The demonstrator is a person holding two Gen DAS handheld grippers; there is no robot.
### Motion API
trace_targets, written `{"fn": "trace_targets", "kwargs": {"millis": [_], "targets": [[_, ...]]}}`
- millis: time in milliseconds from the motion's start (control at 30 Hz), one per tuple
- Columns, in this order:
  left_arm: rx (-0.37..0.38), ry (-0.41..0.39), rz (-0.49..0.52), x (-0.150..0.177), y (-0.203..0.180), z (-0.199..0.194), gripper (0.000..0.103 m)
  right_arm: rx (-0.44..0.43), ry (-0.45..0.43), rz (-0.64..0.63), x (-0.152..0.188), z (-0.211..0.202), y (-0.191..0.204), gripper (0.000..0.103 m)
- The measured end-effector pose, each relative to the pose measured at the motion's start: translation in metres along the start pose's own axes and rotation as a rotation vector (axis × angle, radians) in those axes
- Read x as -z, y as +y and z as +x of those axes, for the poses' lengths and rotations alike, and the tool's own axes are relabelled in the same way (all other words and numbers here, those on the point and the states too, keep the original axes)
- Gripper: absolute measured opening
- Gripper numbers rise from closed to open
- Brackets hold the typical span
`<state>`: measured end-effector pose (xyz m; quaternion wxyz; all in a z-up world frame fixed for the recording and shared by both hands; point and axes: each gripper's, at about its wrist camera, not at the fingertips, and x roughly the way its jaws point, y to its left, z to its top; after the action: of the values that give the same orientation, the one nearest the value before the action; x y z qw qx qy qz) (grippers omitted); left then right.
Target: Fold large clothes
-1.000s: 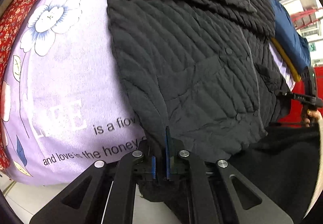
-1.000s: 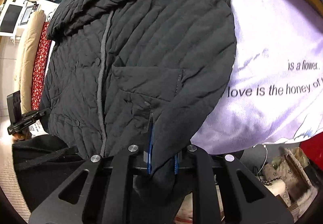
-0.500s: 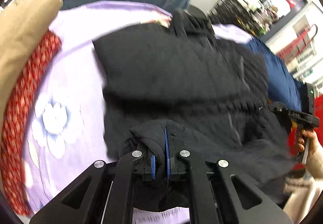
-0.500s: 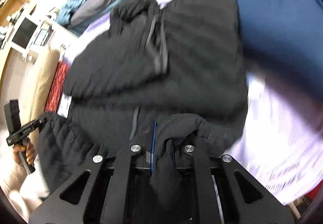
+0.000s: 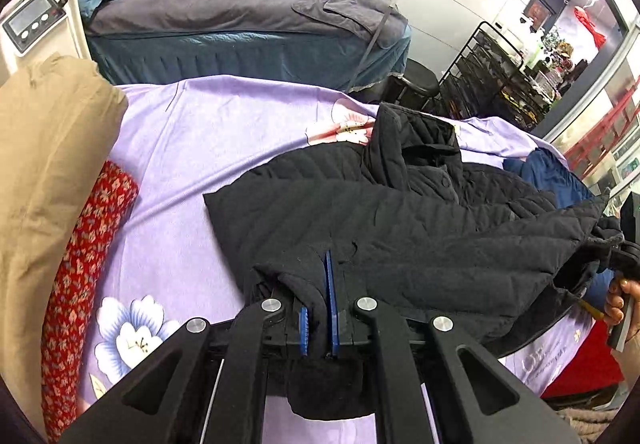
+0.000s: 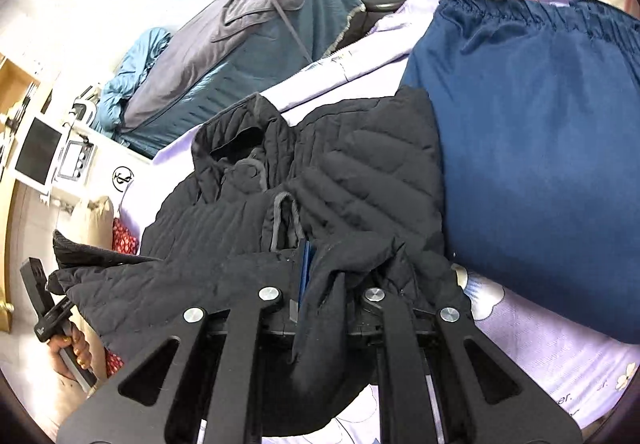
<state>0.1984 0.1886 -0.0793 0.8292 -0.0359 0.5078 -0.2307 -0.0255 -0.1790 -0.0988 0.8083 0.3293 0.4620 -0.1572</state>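
A black quilted jacket point(image 5: 400, 220) lies on a lilac flowered sheet point(image 5: 192, 148), collar at the far end. Its lower part is lifted and doubled toward the collar. My left gripper point(image 5: 318, 308) is shut on the jacket's hem at one bottom corner. My right gripper point(image 6: 316, 284) is shut on the hem at the other corner; the jacket also shows in the right wrist view point(image 6: 360, 172). Each gripper appears at the edge of the other's view, the right one point(image 5: 624, 256) and the left one point(image 6: 44, 308), with black fabric stretched between them.
A folded navy garment point(image 6: 540, 148) lies right of the jacket. A tan bolster point(image 5: 44, 172) and a red flowered cushion point(image 5: 84, 276) line the left side. A second bed with grey and teal covers point(image 5: 240, 20) stands behind. A black rack point(image 5: 492, 76) is at the far right.
Both grippers have lifted the jacket's bottom hem off the near edge and carried it up and forward toward the collar. The views now look across the bed, not down.
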Motion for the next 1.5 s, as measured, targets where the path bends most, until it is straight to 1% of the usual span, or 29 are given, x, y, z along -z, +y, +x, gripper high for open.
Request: {"fn": "trace_targets", "kwargs": {"millis": [67,133,200,233,267,300,367,400,433,467,500,533,567,600,633,700,767,833,867,933,1000,1067,1133,1167,1233,1333,1367,1400,1500], "targets": [[0.000,0.017,-0.023,-0.007,0.004,0.008,0.007,-0.013,0.016,0.037,-0.007,0.007,-0.005,0.012],[-0.005,0.039,-0.055,-0.011,0.008,0.019,0.010,-0.027,0.028,0.079,-0.012,0.013,-0.009,0.012],[0.004,0.061,-0.092,-0.015,0.012,0.024,0.010,-0.031,0.050,0.122,-0.017,0.020,-0.015,0.014],[0.025,0.072,-0.125,-0.016,0.016,0.024,0.011,-0.038,0.059,0.152,-0.019,0.024,-0.018,0.016],[0.046,0.079,-0.151,-0.018,0.019,0.024,0.013,-0.049,0.064,0.183,-0.020,0.027,-0.021,0.019],[0.071,0.089,-0.185,-0.019,0.024,0.022,0.015,-0.087,0.071,0.249,-0.022,0.030,-0.028,0.022],[0.129,0.091,-0.248,-0.022,0.034,0.015,0.026,-0.141,0.077,0.324,-0.025,0.031,-0.037,0.035],[0.163,0.083,-0.278,-0.023,0.040,0.009,0.030,-0.174,0.078,0.362,-0.027,0.032,-0.041,0.037],[0.184,0.076,-0.297,-0.024,0.044,0.005,0.037,-0.180,0.085,0.368,-0.030,0.032,-0.041,0.040],[0.197,0.058,-0.323,-0.026,0.050,-0.002,0.055,-0.183,0.095,0.369,-0.032,0.032,-0.040,0.042],[0.160,0.016,-0.337,-0.029,0.055,-0.013,0.068,-0.188,0.107,0.367,-0.035,0.032,-0.038,0.045],[0.111,-0.057,-0.346,-0.032,0.061,-0.028,0.084,-0.201,0.112,0.370,-0.037,0.031,-0.036,0.048],[0.098,-0.111,-0.346,-0.035,0.065,-0.039,0.086,-0.228,0.114,0.382,-0.039,0.030,-0.035,0.053],[0.099,-0.145,-0.343,-0.037,0.069,-0.048,0.086,-0.272,0.111,0.411,-0.041,0.029,-0.035,0.055],[0.097,-0.147,-0.345,-0.039,0.072,-0.051,0.086,-0.301,0.105,0.439,-0.043,0.028,-0.036,0.058],[0.063,-0.128,-0.349,-0.041,0.078,-0.053,0.086,-0.343,0.093,0.482,-0.047,0.026,-0.038,0.060],[0.049,-0.114,-0.339,-0.038,0.078,-0.050,0.086,-0.359,0.083,0.501,-0.049,0.025,-0.038,0.062],[0.030,-0.083,-0.318,-0.031,0.074,-0.042,0.086,-0.389,0.078,0.535,-0.050,0.024,-0.042,0.066],[0.024,-0.069,-0.309,-0.027,0.071,-0.037,0.087,-0.421,0.071,0.573,-0.049,0.023,-0.045,0.067],[0.014,-0.032,-0.287,-0.016,0.064,-0.025,0.087,-0.444,0.065,0.614,-0.050,0.019,-0.051,0.067],[-0.014,0.002,-0.248,-0.006,0.055,-0.014,0.086,-0.422,0.042,0.595,-0.055,0.009,-0.053,0.067],[-0.049,0.029,-0.189,0.002,0.045,-0.001,0.087,-0.347,0.003,0.505,-0.064,-0.006,-0.049,0.067],[-0.071,0.048,-0.135,0.009,0.035,0.008,0.087,-0.229,-0.034,0.366,-0.071,-0.021,-0.040,0.068],[-0.073,0.054,-0.122,0.012,0.034,0.012,0.087,-0.186,-0.044,0.312,-0.073,-0.024,-0.036,0.070],[-0.082,0.068,-0.109,0.015,0.033,0.021,0.088,-0.036,-0.058,0.136,-0.072,-0.026,-0.022,0.072],[-0.093,0.092,-0.096,0.016,0.033,0.036,0.088,0.119,-0.028,-0.078,-0.061,-0.013,-0.003,0.072],[-0.095,0.094,-0.094,0.015,0.034,0.039,0.088,0.154,-0.026,-0.132,-0.056,-0.008,0.003,0.072],[-0.097,0.096,-0.092,0.014,0.035,0.044,0.088,0.165,-0.031,-0.165,-0.050,-0.004,0.005,0.072],[-0.087,0.109,-0.084,0.010,0.032,0.055,0.088,0.163,-0.047,-0.249,-0.038,0.004,0.011,0.072]]}}
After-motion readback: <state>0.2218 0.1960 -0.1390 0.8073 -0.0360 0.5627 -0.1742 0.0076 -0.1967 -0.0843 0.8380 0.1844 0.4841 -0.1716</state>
